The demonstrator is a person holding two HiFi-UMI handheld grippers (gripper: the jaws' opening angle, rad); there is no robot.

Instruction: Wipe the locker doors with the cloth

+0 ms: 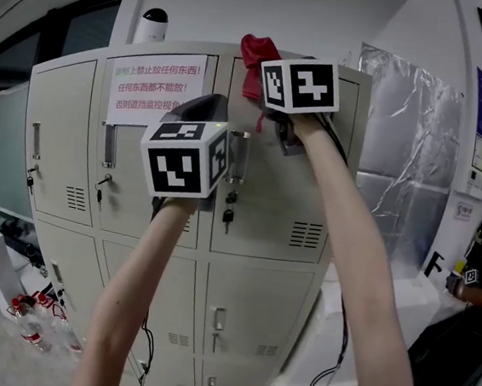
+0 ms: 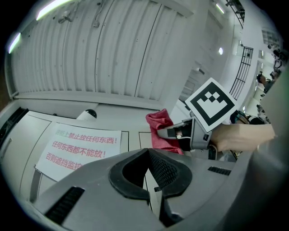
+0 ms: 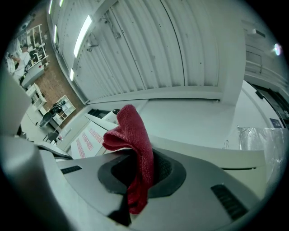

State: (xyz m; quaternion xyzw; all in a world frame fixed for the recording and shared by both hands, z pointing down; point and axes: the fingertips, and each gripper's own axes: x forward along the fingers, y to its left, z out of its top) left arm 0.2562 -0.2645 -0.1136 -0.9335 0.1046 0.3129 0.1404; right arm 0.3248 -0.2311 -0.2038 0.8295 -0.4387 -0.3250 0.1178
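Grey lockers (image 1: 255,301) across the middle of the head view, with a printed notice (image 1: 156,89) on an upper door left of centre and keys (image 1: 228,216) hanging from a lock just below centre. Judged to be at the start of a wiping pass: red cloth (image 1: 255,61) raised to the top edge of the upper door at top centre, apparently against the metal, though contact not certain. Next, probably: press the cloth flat and drag it down or across the panel, keeping the pressure even, steering round the keys, and not letting the loose fold slip free. Right gripper (image 3: 140,173) clamped on the cloth, jaws nearly together, a bunched fold standing above them and a short tail hanging below. Left gripper (image 2: 151,173) closed with nothing between the pads, held lower and further left in the head view, in front of the door with the keys, touching nothing that can be seen.
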